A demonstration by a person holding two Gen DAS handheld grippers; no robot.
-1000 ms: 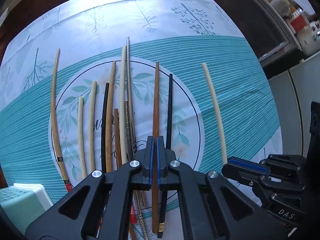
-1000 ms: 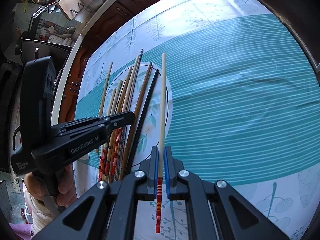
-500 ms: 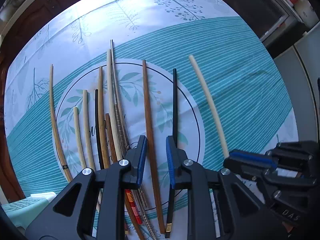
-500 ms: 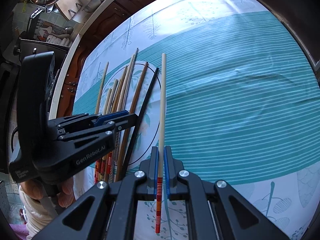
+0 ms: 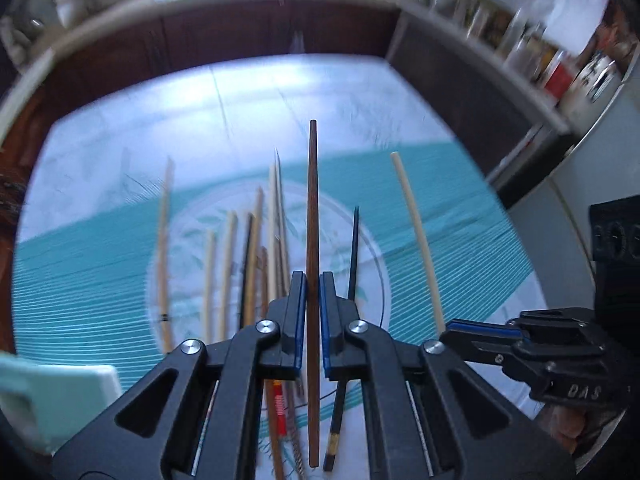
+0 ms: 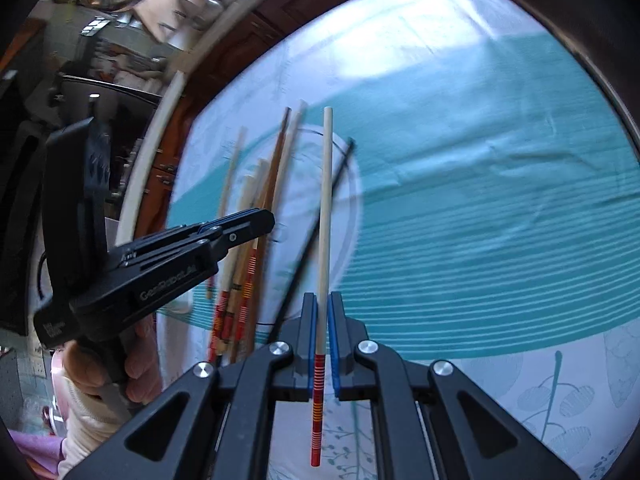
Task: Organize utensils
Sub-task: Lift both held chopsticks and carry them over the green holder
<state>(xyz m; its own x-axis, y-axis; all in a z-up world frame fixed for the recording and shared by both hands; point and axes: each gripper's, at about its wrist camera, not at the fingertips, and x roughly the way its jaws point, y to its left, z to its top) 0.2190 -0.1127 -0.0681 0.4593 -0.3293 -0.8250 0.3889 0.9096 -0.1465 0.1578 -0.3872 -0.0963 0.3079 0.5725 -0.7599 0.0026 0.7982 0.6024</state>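
Note:
My left gripper [image 5: 313, 304] is shut on a dark brown wooden chopstick [image 5: 313, 216] and holds it lifted above the table, pointing away. Several chopsticks [image 5: 248, 248] lie in a row on the teal and white cloth below it, with a black chopstick [image 5: 352, 252] just to the right. My right gripper [image 6: 322, 320] is shut on a pale chopstick with a red striped end [image 6: 325, 216], also lifted. That pale chopstick also shows in the left wrist view [image 5: 416, 240]. The left gripper's body appears in the right wrist view [image 6: 176, 256], beside the chopstick row [image 6: 256, 216].
A pale green container [image 5: 44, 396] sits at the near left of the table. A dark wooden cabinet [image 5: 240, 36] and shelves with jars [image 5: 540, 52] stand beyond the table's far edge. Open teal cloth [image 6: 480, 208] lies to the right of the chopsticks.
My left gripper opened, then shut on the brown chopstick and lifted it, tilting the view up. My right gripper kept hold of the pale chopstick and rose slightly.

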